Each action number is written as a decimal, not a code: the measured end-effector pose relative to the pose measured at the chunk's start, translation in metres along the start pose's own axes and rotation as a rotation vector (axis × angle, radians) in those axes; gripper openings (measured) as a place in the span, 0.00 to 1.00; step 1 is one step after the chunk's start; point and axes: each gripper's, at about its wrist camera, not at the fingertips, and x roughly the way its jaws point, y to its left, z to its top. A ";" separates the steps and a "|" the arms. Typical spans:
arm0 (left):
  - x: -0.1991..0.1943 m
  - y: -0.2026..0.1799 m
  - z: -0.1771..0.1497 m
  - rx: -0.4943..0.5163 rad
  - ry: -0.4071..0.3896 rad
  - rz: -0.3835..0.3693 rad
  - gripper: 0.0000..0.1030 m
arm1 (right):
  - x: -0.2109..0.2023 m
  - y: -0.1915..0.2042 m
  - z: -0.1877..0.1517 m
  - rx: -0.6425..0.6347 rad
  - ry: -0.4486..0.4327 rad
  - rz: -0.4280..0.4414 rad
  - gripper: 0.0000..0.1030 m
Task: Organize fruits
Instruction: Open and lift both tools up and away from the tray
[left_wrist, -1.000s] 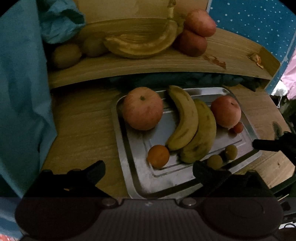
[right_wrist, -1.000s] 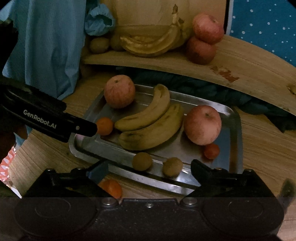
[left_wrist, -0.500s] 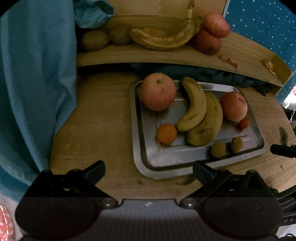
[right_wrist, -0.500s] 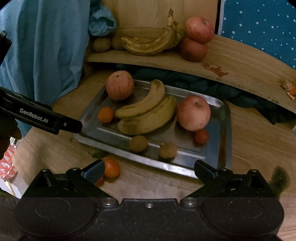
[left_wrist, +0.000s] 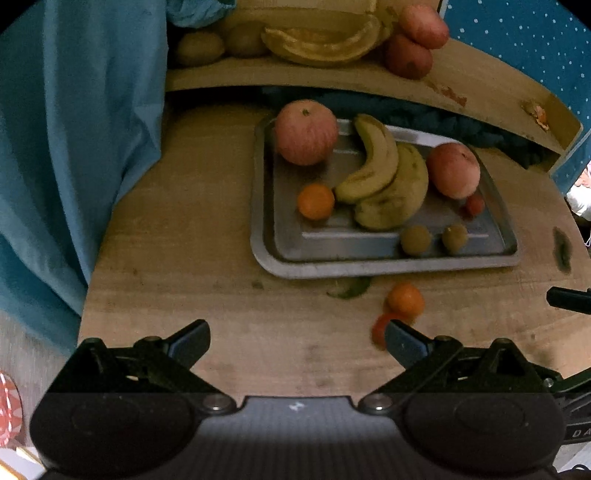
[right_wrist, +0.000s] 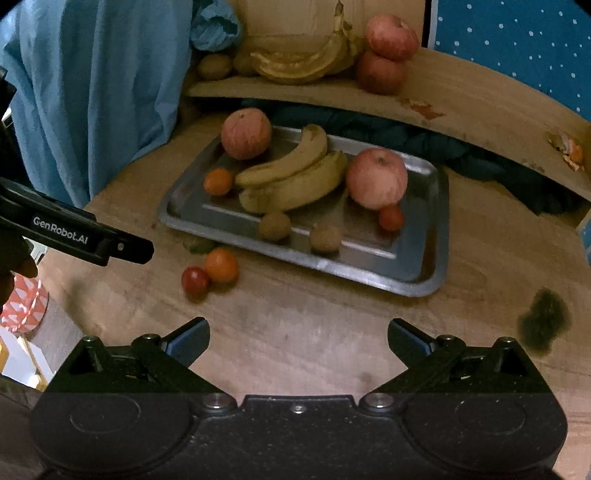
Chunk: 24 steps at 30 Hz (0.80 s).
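Two bananas (right_wrist: 291, 181) lie side by side in the middle of a steel tray (right_wrist: 421, 273), well ahead of the right gripper (right_wrist: 298, 341), whose fingers stand wide apart with nothing between them. On the tray with them are an apple (right_wrist: 246, 133) at the far left corner, a second apple (right_wrist: 376, 178) to the right of the bananas, a small orange (right_wrist: 218, 181), a red tomato (right_wrist: 390, 218) and two brown kiwis (right_wrist: 274, 226) near the front rim. Off the tray, on the wooden tabletop (right_wrist: 314, 325) ahead and left of the right fingers, a loose orange (right_wrist: 221, 265) touches a loose tomato (right_wrist: 195, 280).

Behind the tray a raised wooden shelf (right_wrist: 461, 96) carries more bananas, kiwis and two stacked apples (right_wrist: 386, 55). Blue cloth (right_wrist: 99, 85) hangs at the left, and a blue dotted fabric (right_wrist: 517, 40) fills the right background. A dark smudge (right_wrist: 543, 325) marks the tabletop to the right.

White lettering "GenRobot.AI" (right_wrist: 61, 230) reads along the other gripper's arm, seen only from the right wrist view.

From the left wrist view, the left gripper (left_wrist: 297, 341) likewise has its fingers spread and empty; the loose tomato (left_wrist: 380, 330) sits just beside and partly behind its right fingertip, with the loose orange (left_wrist: 405, 300) just beyond. That view shows the tray (left_wrist: 369, 264) from its left short side.
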 end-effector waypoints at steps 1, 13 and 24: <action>-0.001 -0.001 -0.003 -0.004 0.003 0.002 1.00 | -0.002 -0.001 -0.003 -0.003 0.003 0.003 0.99; -0.013 -0.022 -0.033 -0.028 0.024 0.021 1.00 | -0.015 -0.008 -0.040 -0.021 0.036 0.035 0.99; -0.013 -0.049 -0.045 0.001 0.024 0.001 1.00 | -0.029 -0.021 -0.062 0.008 0.042 0.006 0.99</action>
